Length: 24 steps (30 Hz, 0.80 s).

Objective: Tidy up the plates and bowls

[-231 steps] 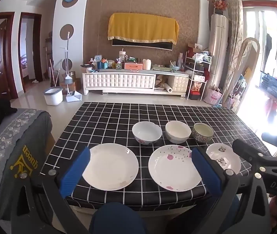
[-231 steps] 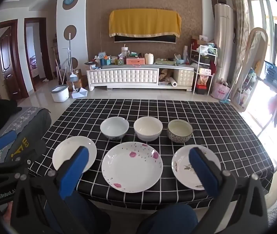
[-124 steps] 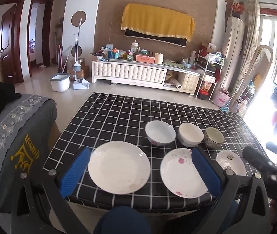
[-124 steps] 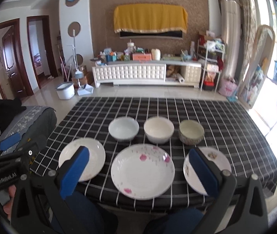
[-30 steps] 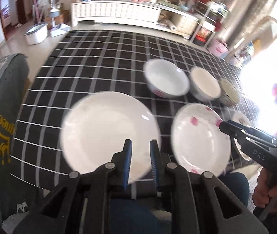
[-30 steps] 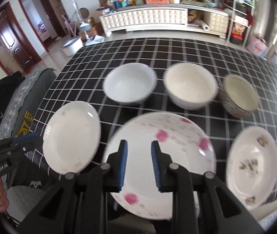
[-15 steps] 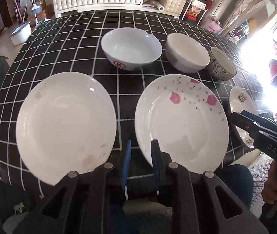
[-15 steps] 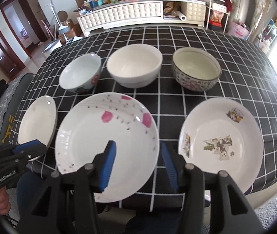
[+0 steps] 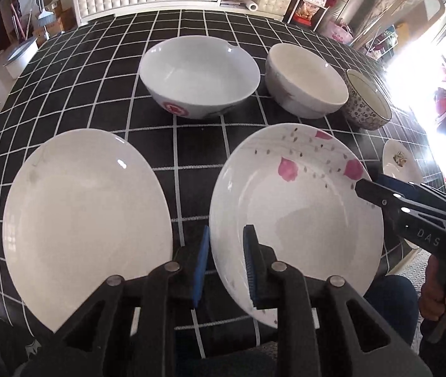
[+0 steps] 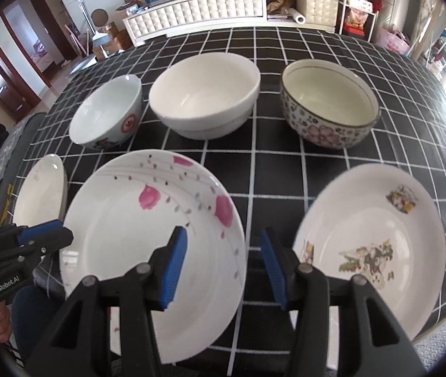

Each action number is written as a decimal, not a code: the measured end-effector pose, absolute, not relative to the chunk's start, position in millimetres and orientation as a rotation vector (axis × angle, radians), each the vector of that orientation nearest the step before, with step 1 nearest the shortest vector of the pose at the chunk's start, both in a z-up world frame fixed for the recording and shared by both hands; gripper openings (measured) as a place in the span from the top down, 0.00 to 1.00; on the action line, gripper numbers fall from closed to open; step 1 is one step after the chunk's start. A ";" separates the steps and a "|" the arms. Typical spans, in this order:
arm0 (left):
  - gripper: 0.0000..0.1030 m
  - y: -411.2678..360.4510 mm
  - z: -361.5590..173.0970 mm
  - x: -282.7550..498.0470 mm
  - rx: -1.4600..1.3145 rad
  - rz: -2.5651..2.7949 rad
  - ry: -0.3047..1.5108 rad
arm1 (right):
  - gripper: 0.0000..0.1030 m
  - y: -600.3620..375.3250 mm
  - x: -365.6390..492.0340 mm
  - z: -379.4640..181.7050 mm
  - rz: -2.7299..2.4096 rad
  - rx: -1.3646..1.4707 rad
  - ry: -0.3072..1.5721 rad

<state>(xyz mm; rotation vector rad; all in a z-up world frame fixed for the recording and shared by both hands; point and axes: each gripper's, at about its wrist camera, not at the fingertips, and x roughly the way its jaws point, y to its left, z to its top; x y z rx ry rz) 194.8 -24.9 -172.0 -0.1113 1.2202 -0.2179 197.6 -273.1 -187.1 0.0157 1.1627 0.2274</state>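
A pink-flowered plate point(image 9: 301, 213) lies at the front middle of the black checked table point(image 9: 97, 72). A plain white plate point(image 9: 87, 220) sits to its left and a picture plate point(image 10: 370, 242) to its right. Behind them stand a red-marked bowl point(image 9: 199, 75), a cream bowl point(image 9: 306, 81) and a patterned bowl point(image 10: 328, 106). My left gripper point(image 9: 226, 229) has a narrow gap that straddles the flowered plate's left rim, and the pads do not visibly press. My right gripper point(image 10: 223, 231) is open about halfway over that plate's right rim, one pad above the plate, the other above the cloth.
The table's front edge runs just below the plates, with a person's knees point(image 9: 389, 301) under it. A grey-covered seat point(image 10: 9, 144) stands at the table's left. A white cabinet point(image 10: 204, 6) and shelves point(image 10: 358, 3) line the far wall.
Both grippers have sunk closer to the plates. The left one shifted from over the plain plate to the flowered plate's left rim. The right jaws have widened.
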 end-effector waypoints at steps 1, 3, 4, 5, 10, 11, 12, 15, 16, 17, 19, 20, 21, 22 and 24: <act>0.82 -24.7 -173.1 196.5 -0.112 -0.222 1.222 | 0.48 -273.7 198.5 -188.0 0.218 0.014 1.165; 0.82 -24.4 -175.0 198.5 -0.098 -0.223 1.224 | 0.48 -275.5 198.7 -190.1 0.211 0.018 1.177; 0.82 -25.0 -175.5 198.7 -0.089 -0.226 1.223 | 0.48 -276.0 197.8 -191.3 0.209 0.018 1.183; 0.83 -25.6 -176.3 198.8 -0.083 -0.227 1.222 | 0.48 -276.5 196.4 -192.9 0.210 0.018 1.188; 0.89 -25.1 -182.6 200.0 -0.068 -0.222 1.238 | 0.51 -275.4 188.6 -195.1 0.216 0.030 1.201; 0.90 -26.0 -185.2 200.1 -0.060 -0.218 1.247 | 0.55 -276.4 187.8 -196.3 0.218 0.041 1.209; 0.90 -27.4 -186.8 199.0 -0.053 -0.217 1.249 | 0.57 -278.0 187.1 -198.6 0.217 0.054 1.222; 0.90 -30.2 -187.0 197.7 -0.034 -0.208 1.239 | 0.70 -282.5 185.0 -206.3 0.212 0.079 1.251; 0.90 -31.0 -187.2 197.4 -0.035 -0.207 1.238 | 0.75 -282.8 183.1 -207.0 0.223 0.090 1.251; 0.90 -30.3 -187.2 197.5 -0.039 -0.208 1.237 | 0.77 -283.1 180.4 -206.4 0.218 0.094 1.246; 0.90 -30.8 -187.2 196.8 -0.043 -0.209 1.236 | 0.78 -283.2 178.5 -204.4 0.200 0.096 1.243; 0.91 -30.2 -187.1 196.7 -0.049 -0.212 1.237 | 0.79 -284.3 178.3 -203.6 0.189 0.100 1.241; 0.91 -29.9 -187.5 196.0 -0.058 -0.217 1.238 | 0.79 -285.5 177.1 -202.7 0.177 0.102 1.241; 0.91 -28.9 -187.4 195.5 -0.073 -0.225 1.240 | 0.80 -286.6 176.0 -201.6 0.164 0.097 1.239; 0.91 -28.7 -186.0 193.2 -0.077 -0.229 1.232 | 0.80 -287.4 174.5 -199.2 0.160 0.101 1.231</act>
